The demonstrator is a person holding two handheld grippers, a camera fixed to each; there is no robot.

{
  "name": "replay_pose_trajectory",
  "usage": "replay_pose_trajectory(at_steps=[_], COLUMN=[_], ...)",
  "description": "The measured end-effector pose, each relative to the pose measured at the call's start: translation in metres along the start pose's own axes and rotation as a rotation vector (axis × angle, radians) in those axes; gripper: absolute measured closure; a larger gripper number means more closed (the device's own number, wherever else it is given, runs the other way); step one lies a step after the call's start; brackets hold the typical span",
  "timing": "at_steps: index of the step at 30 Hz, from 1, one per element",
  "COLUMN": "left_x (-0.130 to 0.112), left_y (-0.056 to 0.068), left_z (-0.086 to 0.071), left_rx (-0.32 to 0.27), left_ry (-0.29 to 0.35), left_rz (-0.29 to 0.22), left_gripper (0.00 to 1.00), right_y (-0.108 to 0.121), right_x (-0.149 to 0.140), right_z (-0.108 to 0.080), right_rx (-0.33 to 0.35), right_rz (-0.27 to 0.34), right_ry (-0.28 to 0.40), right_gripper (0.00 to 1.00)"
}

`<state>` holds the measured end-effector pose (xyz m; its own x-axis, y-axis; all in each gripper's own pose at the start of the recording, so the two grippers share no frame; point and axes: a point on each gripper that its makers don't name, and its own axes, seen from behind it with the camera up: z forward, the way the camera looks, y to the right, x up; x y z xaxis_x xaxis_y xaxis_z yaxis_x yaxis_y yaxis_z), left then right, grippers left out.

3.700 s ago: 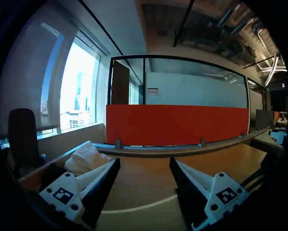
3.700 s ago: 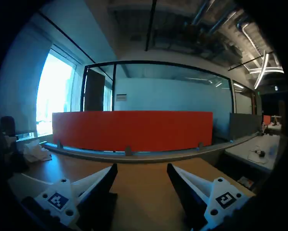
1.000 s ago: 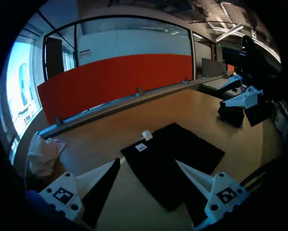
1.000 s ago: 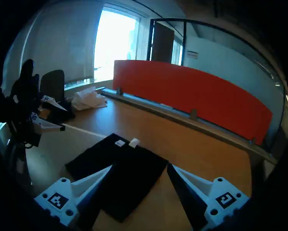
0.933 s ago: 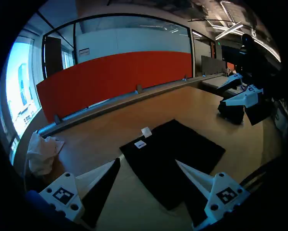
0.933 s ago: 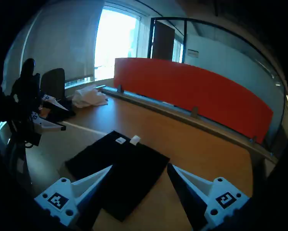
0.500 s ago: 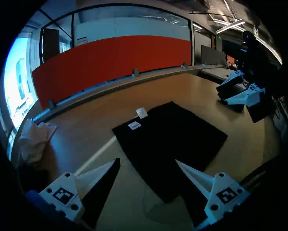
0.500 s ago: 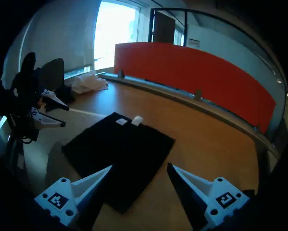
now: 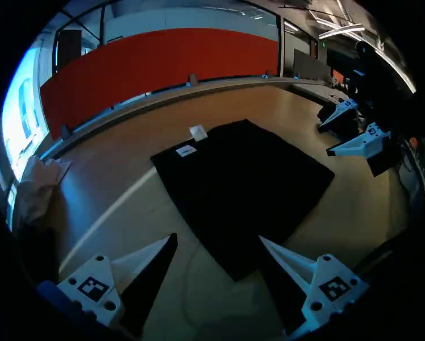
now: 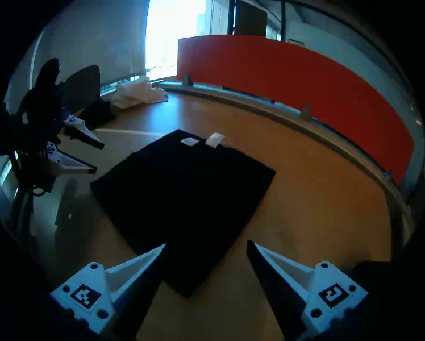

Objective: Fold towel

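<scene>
In the left gripper view, the left gripper (image 9: pixel 216 244) has its two fingers spread wide, with nothing clamped between them. Beyond its fingertips a black towel (image 9: pixel 241 176) lies flat and spread out on the wooden tabletop (image 9: pixel 116 187), and its near corner points into the gap between the fingers. Two small white tags (image 9: pixel 198 132) sit at the towel's far edge. Past the towel's right side the right gripper (image 9: pixel 324 140) is seen farther off, its white fingers also apart and pointing toward the towel. A crumpled white cloth (image 9: pixel 36 184) lies at the left end of the tabletop, well apart from the towel. A red partition (image 9: pixel 155 57) runs along the tabletop's far edge.

In the right gripper view, the right gripper (image 10: pixel 207 247) is likewise wide, gripping nothing. The towel (image 10: pixel 184 187) lies ahead of it on the tabletop (image 10: pixel 315 193), one corner near the gap between the fingers and the tags (image 10: pixel 215 139) on the far side. The left gripper (image 10: pixel 99 159) is at the towel's left, fingers parted, with a dark chair (image 10: pixel 79 88) behind it. The white cloth (image 10: pixel 138 91) rests near the bright window (image 10: pixel 173 34), at the end of the red partition (image 10: pixel 298 74).
</scene>
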<state>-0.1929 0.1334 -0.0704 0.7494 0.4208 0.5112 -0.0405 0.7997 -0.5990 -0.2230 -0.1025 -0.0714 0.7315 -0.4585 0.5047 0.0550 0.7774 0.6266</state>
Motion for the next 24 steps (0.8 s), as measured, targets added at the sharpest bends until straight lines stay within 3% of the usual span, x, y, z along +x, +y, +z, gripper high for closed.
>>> replay_pose_trajectory(at_steps=[14, 24], left_x=[-0.034, -0.045], left_y=[0.027, 0.037], left_z=[0.010, 0.015], left_rx=[-0.075, -0.102], left_ry=[-0.093, -0.124], left_rz=[0.004, 0.034], left_gripper=[0.05, 0.05], right_y=[-0.007, -0.012], right_x=[-0.049, -0.067], right_z=[0.008, 0.009], right_rx=[0.037, 0.062], right_rz=[-0.013, -0.021], right_ry=[-0.096, -0.136], right_gripper=[0.00, 0.02])
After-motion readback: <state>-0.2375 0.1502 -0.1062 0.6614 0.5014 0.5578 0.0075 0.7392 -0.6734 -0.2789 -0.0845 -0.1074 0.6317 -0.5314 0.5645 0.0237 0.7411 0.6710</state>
